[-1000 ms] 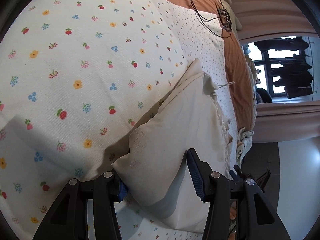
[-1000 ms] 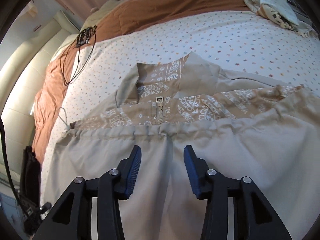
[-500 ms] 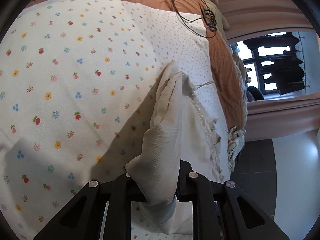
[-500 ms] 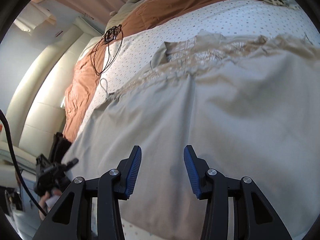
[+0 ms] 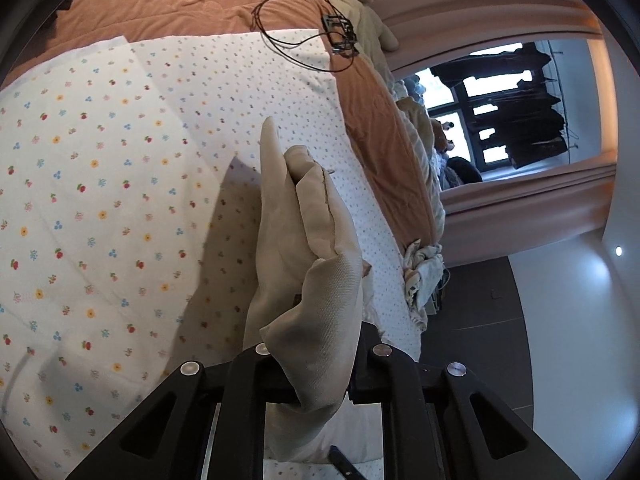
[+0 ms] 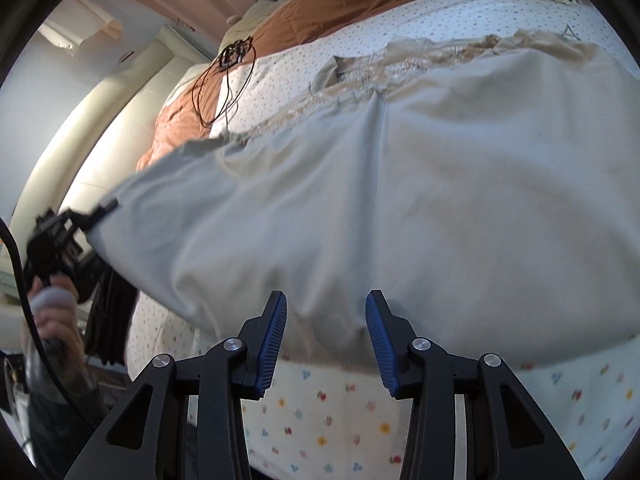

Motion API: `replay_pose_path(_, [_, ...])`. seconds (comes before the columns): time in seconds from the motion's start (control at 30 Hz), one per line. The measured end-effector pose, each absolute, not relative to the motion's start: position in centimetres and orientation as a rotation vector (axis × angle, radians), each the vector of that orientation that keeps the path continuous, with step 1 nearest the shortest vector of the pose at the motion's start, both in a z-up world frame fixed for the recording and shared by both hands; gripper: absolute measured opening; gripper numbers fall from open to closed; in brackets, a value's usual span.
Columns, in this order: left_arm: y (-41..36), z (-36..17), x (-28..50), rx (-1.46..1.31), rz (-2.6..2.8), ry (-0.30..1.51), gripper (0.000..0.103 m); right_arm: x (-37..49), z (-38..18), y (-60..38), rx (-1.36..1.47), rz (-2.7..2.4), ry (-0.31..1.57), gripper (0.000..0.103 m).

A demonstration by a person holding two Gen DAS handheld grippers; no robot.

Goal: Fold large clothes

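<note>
A large beige garment (image 6: 400,184) with a patterned brown waistband (image 6: 404,64) lies spread on the bed. My left gripper (image 5: 316,364) is shut on a bunched corner of the beige garment (image 5: 308,240) and holds it lifted above the sheet; it also shows at the left of the right wrist view (image 6: 68,232), pulling that corner up. My right gripper (image 6: 326,320) is open, its blue pads either side of the garment's near hem, nothing between them.
The bed has a flowered white sheet (image 5: 100,200), a small-dotted sheet (image 5: 248,88) and an orange-brown quilt (image 5: 168,4). A black cable with a small device (image 5: 320,32) lies on it. Crumpled clothes (image 5: 420,276) hang at the bed's edge. A window (image 5: 500,108) is beyond.
My left gripper closed on the garment's corner and lifted it off the sheet. My right gripper drew back from the waistband to the near hem, staying open.
</note>
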State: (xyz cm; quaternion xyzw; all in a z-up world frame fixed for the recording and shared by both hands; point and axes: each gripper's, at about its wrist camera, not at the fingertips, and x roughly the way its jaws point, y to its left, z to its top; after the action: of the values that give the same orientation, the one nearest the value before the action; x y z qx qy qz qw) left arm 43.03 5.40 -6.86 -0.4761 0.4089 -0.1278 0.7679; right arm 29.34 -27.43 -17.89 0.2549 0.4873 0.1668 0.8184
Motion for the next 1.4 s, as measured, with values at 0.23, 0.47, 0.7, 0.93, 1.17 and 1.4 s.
replay_pose_path(0.23, [1.4,-2.9,44.1,-1.036,-0.394,0.868,0.014,29.6,-21.1,-27.0,0.564,0.329,1.099,0.043])
replay_pose_path(0.47, [-4.5,0.7,45.3,-0.992,-0.518,0.869,0.014,30.4,-22.0,-28.4,0.661,0.340,1.081,0.034])
replay_pose_path(0.7, [-9.8,2.8,46.4,-0.991,-0.619,0.860,0.014,29.0,-20.1,-31.6,0.778,0.384,1.025,0.034])
replay_pose_path(0.93, [-16.7,2.9,47.7,-0.953,-0.677,0.911,0.014,25.0,-16.1,-39.5,0.853,0.312,0.878,0.034])
replay_pose_path(1.17, [-24.5,0.9,49.0,-0.912,-0.719,1.007,0.014,20.7,-15.3,-48.5,0.908,0.148,0.791,0.034])
replay_pose_path(1.4, [-32.1,-2.2,49.2,-0.858,-0.745,1.128,0.014,17.2,-17.8,-54.5,0.995,0.002,0.794,0.034])
